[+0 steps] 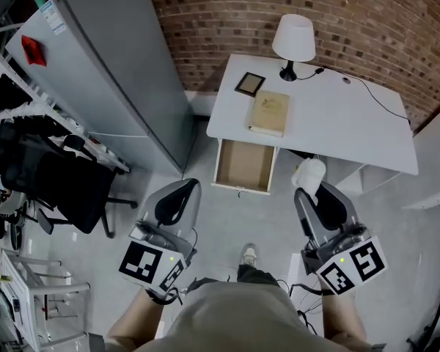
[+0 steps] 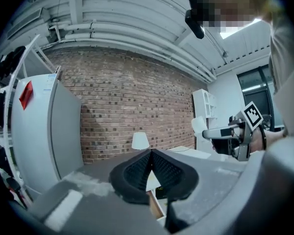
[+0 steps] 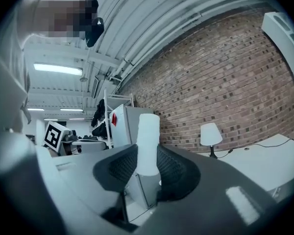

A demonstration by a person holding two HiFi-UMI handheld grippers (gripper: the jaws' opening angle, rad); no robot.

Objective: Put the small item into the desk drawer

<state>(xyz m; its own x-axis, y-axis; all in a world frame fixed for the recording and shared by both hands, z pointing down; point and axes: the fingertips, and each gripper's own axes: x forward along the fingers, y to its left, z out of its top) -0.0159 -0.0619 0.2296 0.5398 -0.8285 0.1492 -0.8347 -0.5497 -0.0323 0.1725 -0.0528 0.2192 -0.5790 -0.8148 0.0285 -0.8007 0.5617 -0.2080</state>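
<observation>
A small white cylinder-shaped item (image 1: 309, 174) (image 3: 148, 143) sits upright between the jaws of my right gripper (image 1: 313, 189) (image 3: 148, 170), which is shut on it. It hangs above the floor, just right of the open wooden drawer (image 1: 243, 166) that is pulled out of the white desk (image 1: 330, 123). My left gripper (image 1: 177, 196) (image 2: 151, 173) is held left of the drawer, jaws shut together with nothing in them.
On the desk lie a tan book (image 1: 270, 112), a small dark framed tablet (image 1: 249, 84) and a white lamp (image 1: 293, 39) with a cable. A grey cabinet (image 1: 110, 72) stands left of the desk. A clothes rack (image 1: 37, 160) and a chair are at far left.
</observation>
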